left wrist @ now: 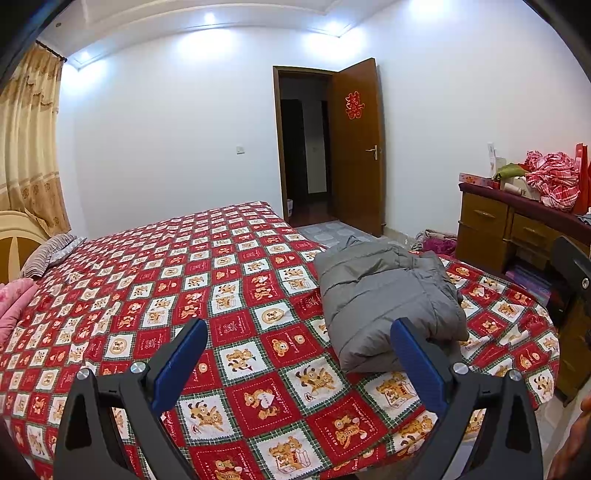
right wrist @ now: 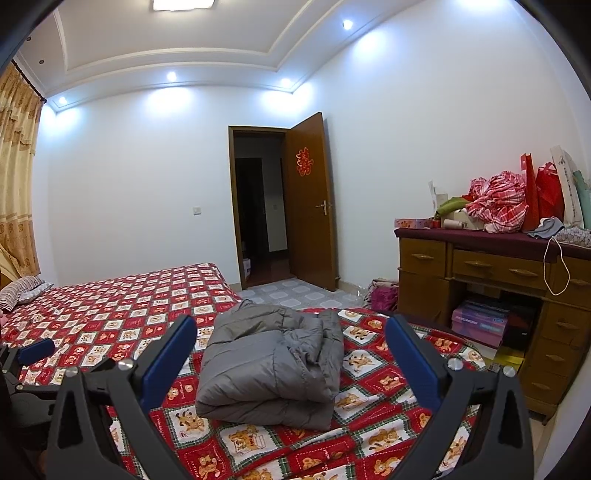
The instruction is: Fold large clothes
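A wooden door (right wrist: 309, 201) stands open at the far wall, with a red paper sign (right wrist: 303, 161) on it. A wooden dresser (right wrist: 491, 280) stands at the right wall. On its top lies a red checked cloth (right wrist: 496, 205), near red bags (right wrist: 541, 192). Beige curtains (left wrist: 27, 147) hang at the left.

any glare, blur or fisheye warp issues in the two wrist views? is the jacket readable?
Left wrist: ceiling spots bloom on the wall, strong barrel warp, dark vignette corners; jacket sharp, evenly lit, open left tool crisp. Right wrist: same wall bloom plus a bright ceiling panel, bed edge curved; jacket sharp between the open right tool fingers. No motion blur.
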Action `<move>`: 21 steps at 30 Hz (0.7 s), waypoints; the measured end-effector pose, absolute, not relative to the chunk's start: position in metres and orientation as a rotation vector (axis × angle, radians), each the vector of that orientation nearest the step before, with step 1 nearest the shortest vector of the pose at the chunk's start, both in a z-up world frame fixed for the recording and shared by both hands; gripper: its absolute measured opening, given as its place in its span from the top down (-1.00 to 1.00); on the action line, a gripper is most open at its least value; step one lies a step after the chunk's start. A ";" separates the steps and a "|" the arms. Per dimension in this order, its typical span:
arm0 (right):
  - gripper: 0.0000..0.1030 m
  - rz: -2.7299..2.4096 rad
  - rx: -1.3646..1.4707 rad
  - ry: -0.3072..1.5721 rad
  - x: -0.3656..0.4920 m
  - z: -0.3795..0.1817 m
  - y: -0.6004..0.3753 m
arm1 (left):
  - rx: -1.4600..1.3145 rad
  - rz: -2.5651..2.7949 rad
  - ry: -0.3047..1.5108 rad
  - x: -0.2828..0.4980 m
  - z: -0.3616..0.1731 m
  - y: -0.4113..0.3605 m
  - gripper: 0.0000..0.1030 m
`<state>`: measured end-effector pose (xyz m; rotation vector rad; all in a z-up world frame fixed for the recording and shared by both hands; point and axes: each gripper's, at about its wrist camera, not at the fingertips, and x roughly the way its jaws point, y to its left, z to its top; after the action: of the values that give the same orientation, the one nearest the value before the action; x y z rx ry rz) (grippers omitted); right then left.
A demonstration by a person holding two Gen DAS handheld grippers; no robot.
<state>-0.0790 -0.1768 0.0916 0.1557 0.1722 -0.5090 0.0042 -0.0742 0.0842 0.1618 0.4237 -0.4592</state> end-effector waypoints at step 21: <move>-1.00 -0.516 0.161 0.169 -0.080 0.089 -0.179 | 0.172 -0.427 0.396 0.008 0.086 -0.070 -0.94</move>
<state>-0.0800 -0.1786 0.0886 0.1614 0.1693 -0.5158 0.0077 -0.0699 0.0858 0.1720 0.3961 -0.4273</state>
